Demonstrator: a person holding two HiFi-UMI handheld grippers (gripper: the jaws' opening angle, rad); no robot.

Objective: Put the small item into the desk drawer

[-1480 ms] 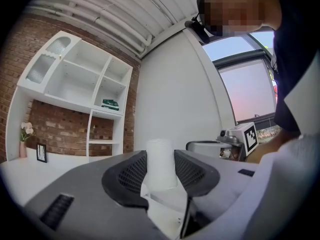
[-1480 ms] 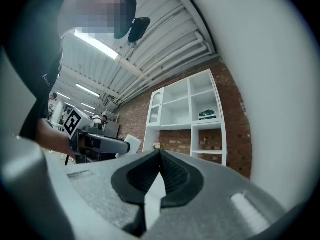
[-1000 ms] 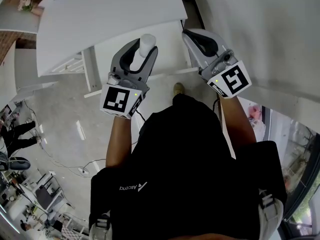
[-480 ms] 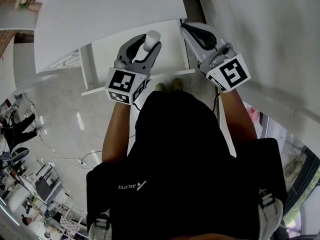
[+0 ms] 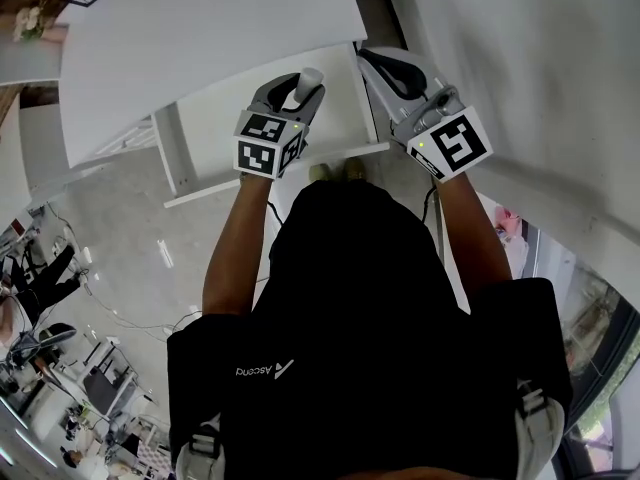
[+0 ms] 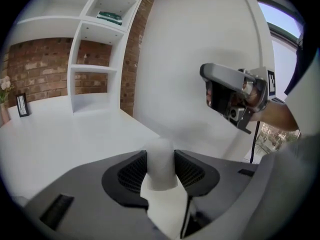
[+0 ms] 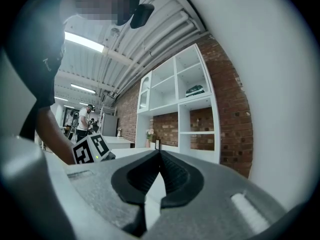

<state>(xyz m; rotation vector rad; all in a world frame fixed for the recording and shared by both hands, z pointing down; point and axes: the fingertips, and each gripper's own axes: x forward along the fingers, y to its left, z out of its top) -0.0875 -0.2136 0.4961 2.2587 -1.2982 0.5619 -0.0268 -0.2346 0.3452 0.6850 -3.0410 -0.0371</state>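
Holding the item (image 5: 311, 75) upright, the left claw (image 5: 303, 88) has its pads pressed to both sides of a small white cylinder, with the jaws set fairly wide round it. In the left claw's own view the item (image 6: 161, 156) stands between the ribbed pads and rises a little above the left claw (image 6: 160, 176). From the head view, claw and item hang over a white panel that juts out below the edge of the table (image 5: 200, 38). This looks like the drawer (image 5: 340, 108) pulled open, though its inside cannot be made out. The item is in the air and touches neither table nor drawer.

The right claw (image 5: 372, 60) is just beside the left one, at the drawer's right edge and close to a white wall. Its own view shows the right claw (image 7: 159, 154) with the jaw tips together and nothing between them. That view also takes in the left claw's marker cube (image 7: 92, 148) at lower left. The left claw's view shows the right claw (image 6: 232, 96) in a hand at the right.

Beyond the table stands a white shelf unit (image 6: 95, 59) against a brick wall (image 6: 40, 69), with a green book (image 6: 110, 18) lying in an upper bay. A small frame (image 6: 21, 105) stands on the table's far left. Further back, a person (image 7: 84, 119) stands in the room.
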